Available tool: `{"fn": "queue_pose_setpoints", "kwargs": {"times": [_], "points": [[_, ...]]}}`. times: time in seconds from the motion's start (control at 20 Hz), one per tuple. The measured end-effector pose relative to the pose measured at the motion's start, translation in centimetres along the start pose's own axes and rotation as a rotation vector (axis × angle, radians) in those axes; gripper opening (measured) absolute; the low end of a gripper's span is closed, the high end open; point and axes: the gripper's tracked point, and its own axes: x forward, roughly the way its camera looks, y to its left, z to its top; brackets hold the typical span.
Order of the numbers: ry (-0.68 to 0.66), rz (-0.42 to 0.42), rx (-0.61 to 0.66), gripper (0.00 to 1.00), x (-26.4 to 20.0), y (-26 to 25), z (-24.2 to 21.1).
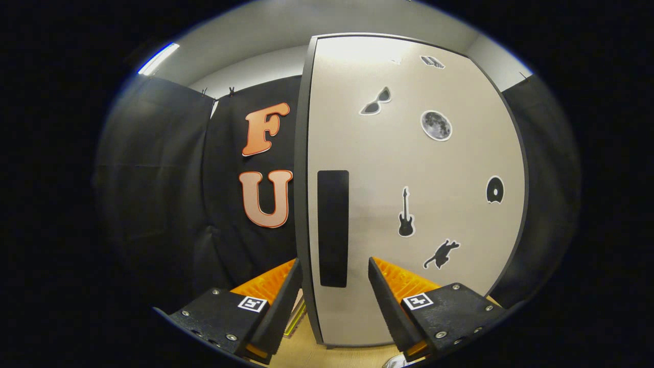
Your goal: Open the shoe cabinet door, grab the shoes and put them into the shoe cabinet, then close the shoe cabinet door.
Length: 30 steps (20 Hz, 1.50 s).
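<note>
The shoe cabinet door [409, 168] stands upright right in front of me, pale with several black stickers on it. A black rectangular handle [333, 227] runs vertically near its left side. The door's dark left edge [301, 179] faces me. My gripper [334, 263] is open, and the handle's lower part shows in the gap between the fingers. The left finger [286, 291] lies along the door's left edge and the right finger [388, 296] is in front of the door face. I cannot tell whether either finger touches the door.
Black cloth booth walls [168, 194] hang to the left of and behind the cabinet. A light wooden floor [327, 355] shows under the door. A yellow-green strip [294, 322] peeks out by the door's lower left edge. A small pale object [396, 362] lies below the right finger.
</note>
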Motion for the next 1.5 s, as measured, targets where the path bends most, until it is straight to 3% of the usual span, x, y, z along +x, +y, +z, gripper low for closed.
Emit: {"fn": "queue_pose_setpoints", "kwargs": {"times": [0.35,0.5,0.6,0.8,1.1,1.5], "points": [[0.000,-0.085,-0.042,0.65,3.2,-0.4,0.1],[-0.005,-0.087,-0.051,0.43,3.2,0.1,0.2],[-0.005,-0.089,-0.012,0.36,3.1,0.0,0.0],[0.006,-0.116,-0.003,0.28,3.2,0.0,0.0],[0.011,-0.082,0.042,0.18,3.1,0.0,-0.1],[0.026,-0.112,0.031,0.17,1.4,0.2,0.4]]}}
